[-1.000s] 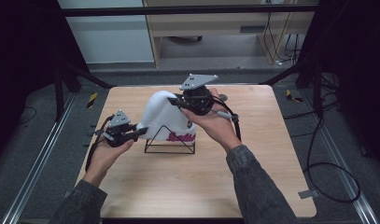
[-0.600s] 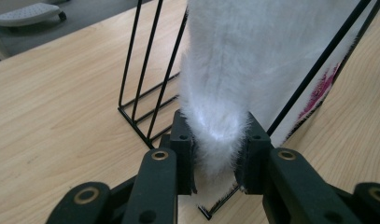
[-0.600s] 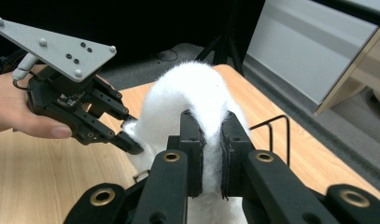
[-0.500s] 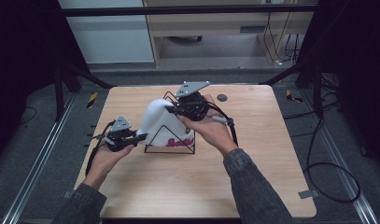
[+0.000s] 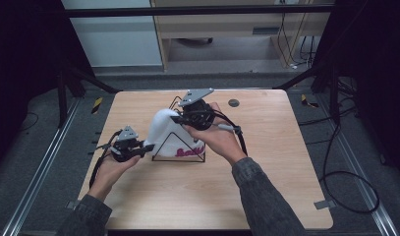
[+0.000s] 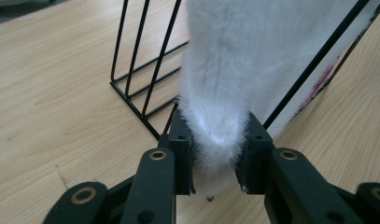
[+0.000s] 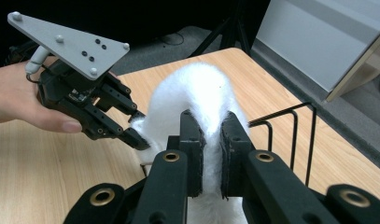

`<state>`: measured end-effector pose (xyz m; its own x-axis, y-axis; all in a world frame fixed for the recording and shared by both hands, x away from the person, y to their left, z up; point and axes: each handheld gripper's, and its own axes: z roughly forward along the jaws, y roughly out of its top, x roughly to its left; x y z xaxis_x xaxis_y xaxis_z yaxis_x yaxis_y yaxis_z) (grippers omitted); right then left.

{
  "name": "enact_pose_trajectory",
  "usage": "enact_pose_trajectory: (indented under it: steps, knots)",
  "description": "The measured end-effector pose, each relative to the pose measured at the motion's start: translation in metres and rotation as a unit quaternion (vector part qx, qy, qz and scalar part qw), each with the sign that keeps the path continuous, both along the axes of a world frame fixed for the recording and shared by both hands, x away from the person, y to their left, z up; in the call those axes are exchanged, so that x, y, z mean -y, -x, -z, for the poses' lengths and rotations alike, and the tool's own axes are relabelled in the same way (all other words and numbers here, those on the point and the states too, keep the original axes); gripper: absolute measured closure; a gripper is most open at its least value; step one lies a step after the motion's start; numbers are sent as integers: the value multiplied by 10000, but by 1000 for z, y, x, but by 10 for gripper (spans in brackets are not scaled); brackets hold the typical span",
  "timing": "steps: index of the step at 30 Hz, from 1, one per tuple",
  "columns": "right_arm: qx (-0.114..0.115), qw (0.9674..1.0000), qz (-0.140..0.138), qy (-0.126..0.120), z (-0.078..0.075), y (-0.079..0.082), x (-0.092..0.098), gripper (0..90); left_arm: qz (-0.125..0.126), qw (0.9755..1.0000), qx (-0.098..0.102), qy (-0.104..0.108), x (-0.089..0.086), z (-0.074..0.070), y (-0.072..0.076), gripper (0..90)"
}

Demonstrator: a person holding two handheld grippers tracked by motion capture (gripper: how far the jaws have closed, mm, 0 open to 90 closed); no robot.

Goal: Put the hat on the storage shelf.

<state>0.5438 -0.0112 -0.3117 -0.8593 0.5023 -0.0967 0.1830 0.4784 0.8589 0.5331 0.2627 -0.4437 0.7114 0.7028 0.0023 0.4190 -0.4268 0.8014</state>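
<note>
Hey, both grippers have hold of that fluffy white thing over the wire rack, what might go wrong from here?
1. The left hand-held gripper pinches only a tip of the fluffy white fabric, which may slip free.
2. The fabric drapes against the black wire rack, so it might snag or drag the light rack along.
3. The right hand-held gripper squeezes a thin fold; opposing pulls might stretch it.

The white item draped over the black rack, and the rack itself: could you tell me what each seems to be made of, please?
The white item looks like plush or fleece fabric: its surface is fuzzy and matte, and it bunches where the left tongs pinch it. Pink lettering shows near its lower edge. The black rack seems to be thin metal wire with a smooth dark coating, judging by its straight, slender rods.
</note>
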Motion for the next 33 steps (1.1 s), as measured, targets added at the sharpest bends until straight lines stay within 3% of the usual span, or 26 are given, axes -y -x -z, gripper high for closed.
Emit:
enact_pose_trajectory:
  steps: [12,21,26,33]
  knots:
    - [-101,9998,-12,145,5,-2,-10,823,-36,9999,-116,45,-8,8,2,692]
    - [-259,9995,-4,187,12,-5,-10,819,-40,9999,-143,1,-13,9,3,749]
    - [-337,9991,53,271,15,-5,-8,813,-66,9998,-189,84,-13,9,1,802]
    - [-336,9991,61,242,19,-5,-7,799,-77,9997,-228,64,-13,7,1,840]
